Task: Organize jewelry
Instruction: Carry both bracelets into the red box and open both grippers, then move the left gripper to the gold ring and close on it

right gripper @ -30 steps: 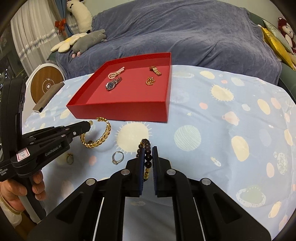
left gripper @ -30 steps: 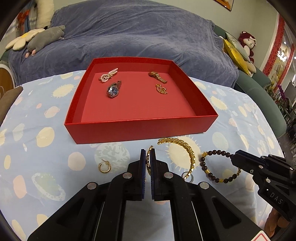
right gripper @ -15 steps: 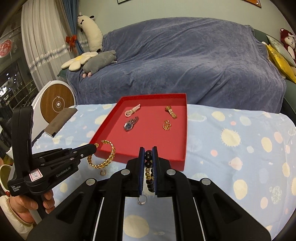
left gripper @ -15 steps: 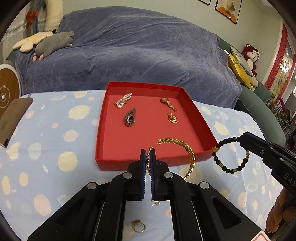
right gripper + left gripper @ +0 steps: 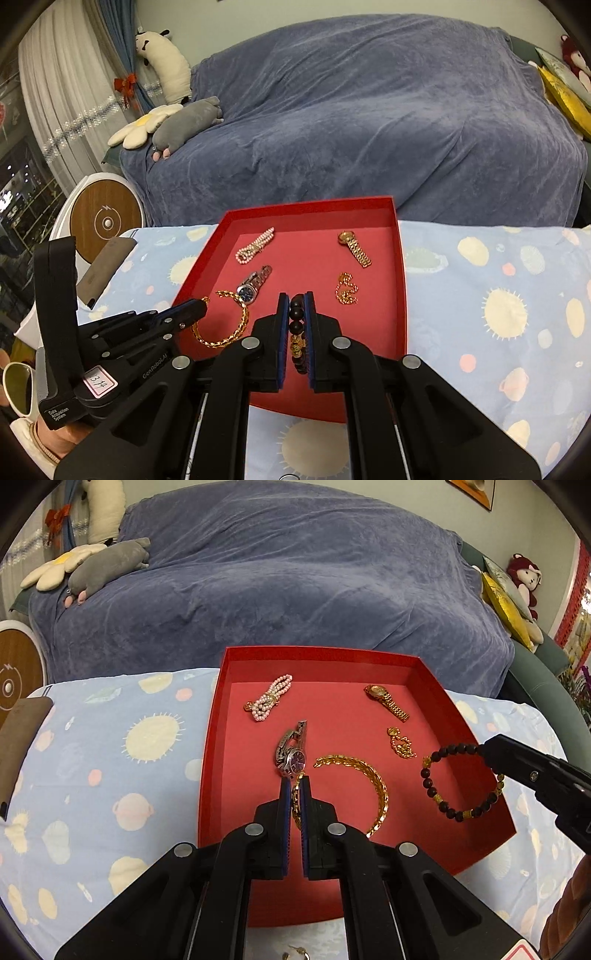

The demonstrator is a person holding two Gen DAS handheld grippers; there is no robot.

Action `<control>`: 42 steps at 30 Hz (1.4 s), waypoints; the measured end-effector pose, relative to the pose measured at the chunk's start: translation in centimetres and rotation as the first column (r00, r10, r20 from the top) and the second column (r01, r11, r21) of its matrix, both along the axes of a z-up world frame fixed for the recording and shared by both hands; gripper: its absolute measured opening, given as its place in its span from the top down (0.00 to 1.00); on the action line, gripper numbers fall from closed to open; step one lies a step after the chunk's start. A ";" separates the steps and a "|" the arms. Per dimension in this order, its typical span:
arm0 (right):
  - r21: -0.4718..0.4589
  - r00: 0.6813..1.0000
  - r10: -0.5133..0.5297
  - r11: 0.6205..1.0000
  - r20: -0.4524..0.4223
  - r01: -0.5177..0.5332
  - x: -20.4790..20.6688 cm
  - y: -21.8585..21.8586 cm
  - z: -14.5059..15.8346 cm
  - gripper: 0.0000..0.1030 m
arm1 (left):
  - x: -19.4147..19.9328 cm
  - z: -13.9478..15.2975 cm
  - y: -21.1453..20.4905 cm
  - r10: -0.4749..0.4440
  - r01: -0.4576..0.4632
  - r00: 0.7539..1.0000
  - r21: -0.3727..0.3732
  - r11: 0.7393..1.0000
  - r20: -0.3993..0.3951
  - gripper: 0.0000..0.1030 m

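- Carrying two bracelets at once above the red tray [image 5: 207, 760], which is filling the lower middle of both wrist views.
- Left gripper [image 5: 295, 794] pinching the gold bangle [image 5: 373, 782] edge-on, pads pressed together on one end of its open curve (the rest is sweeping out to the right of the fingers, in the centre of the frame).
- Right gripper [image 5: 296, 314] pinching the dark bead bracelet [image 5: 297, 325], jaws nearly closed with the beads stacked between the blue pads; in the left view the same bracelet [image 5: 443, 797] is hanging as a loop at the right side of the frame.
- Already lying inside the tray: pearl bracelet [image 5: 269, 698] at upper left, gold watch [image 5: 388, 701] at upper right, silver watch [image 5: 290, 753] just beyond the left fingertips, small gold chain [image 5: 400, 742] right of centre.
- Judging the bangle as light, stiff and smooth, so probably slipping or turning in a narrow pinch; taking it on the flat of the band, near one end, seems safest.
- Judging the beads as light and limp (probably on elastic), round and likely to roll between pads; gripping across two or three beads is looking better than gripping only one.
- Waiting at the bottom edge of the left view, on the patterned cloth [image 5: 110, 746]: a small gold hoop [image 5: 295, 954], not yet in the tray.
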State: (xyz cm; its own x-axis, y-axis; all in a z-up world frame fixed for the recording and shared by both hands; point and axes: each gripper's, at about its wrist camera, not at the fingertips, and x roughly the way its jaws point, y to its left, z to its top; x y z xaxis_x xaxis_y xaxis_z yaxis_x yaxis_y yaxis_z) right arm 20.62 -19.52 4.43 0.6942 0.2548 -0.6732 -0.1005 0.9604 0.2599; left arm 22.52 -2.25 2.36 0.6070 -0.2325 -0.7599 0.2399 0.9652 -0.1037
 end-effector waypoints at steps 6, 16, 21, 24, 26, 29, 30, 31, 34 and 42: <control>-0.063 0.998 0.001 0.998 -0.058 -0.005 1.5 0.2 -3.1 0.92 | 0.9 -1.0 -0.2 0.017 -0.017 1.000 0.033 0.999 -0.004 0.94; -0.123 0.998 -0.055 0.991 0.022 0.057 -2.5 -2.4 -0.3 0.67 | -0.7 1.3 1.5 0.054 -0.054 0.997 -0.005 0.999 0.049 0.56; -0.099 0.998 -0.052 0.993 0.041 0.056 -7.0 -3.2 1.4 0.64 | -3.9 3.7 3.2 0.075 -0.073 0.993 -0.029 0.997 0.087 0.46; -0.077 0.999 -0.048 0.996 0.024 0.049 -9.6 -3.2 1.3 0.63 | -6.0 4.2 4.1 0.083 -0.079 0.993 -0.044 0.996 0.089 0.46; -0.074 0.999 -0.044 0.996 0.010 0.045 -11.2 -3.0 0.8 0.63 | -7.4 4.2 4.3 0.084 -0.082 0.992 -0.035 0.996 0.090 0.46; -0.068 0.999 -0.032 0.997 -0.013 0.032 -13.0 -2.5 -0.1 0.63 | -9.7 3.8 4.7 0.084 -0.083 0.992 -0.019 0.996 0.093 0.46; -0.067 0.999 -0.031 0.997 -0.019 0.030 -13.5 -2.3 -0.5 0.63 | -10.4 3.6 4.8 0.083 -0.082 0.992 -0.012 0.997 0.093 0.46; -0.066 0.999 -0.027 0.997 -0.026 0.025 -14.0 -2.1 -0.8 0.63 | -11.0 3.4 4.9 0.081 -0.081 0.993 -0.009 0.997 0.090 0.46; -0.075 0.999 -0.017 0.997 -0.039 0.014 -15.0 -1.7 -1.8 0.63 | -12.6 2.5 5.3 0.077 -0.077 0.995 -0.009 0.997 0.066 0.46; -0.105 0.997 0.026 0.994 -0.077 -0.034 -15.8 -0.5 -3.8 0.62 | -15.5 -0.6 4.5 0.009 -0.009 1.000 0.018 1.000 -0.013 0.44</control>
State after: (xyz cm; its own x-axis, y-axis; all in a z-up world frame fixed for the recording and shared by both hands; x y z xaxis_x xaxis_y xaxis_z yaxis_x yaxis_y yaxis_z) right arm 4.84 -19.99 0.67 0.6336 0.1988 -0.7477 -0.1132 0.9798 0.1646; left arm 7.05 2.29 1.76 0.5987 -0.2133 -0.7721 0.2296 0.9691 -0.0897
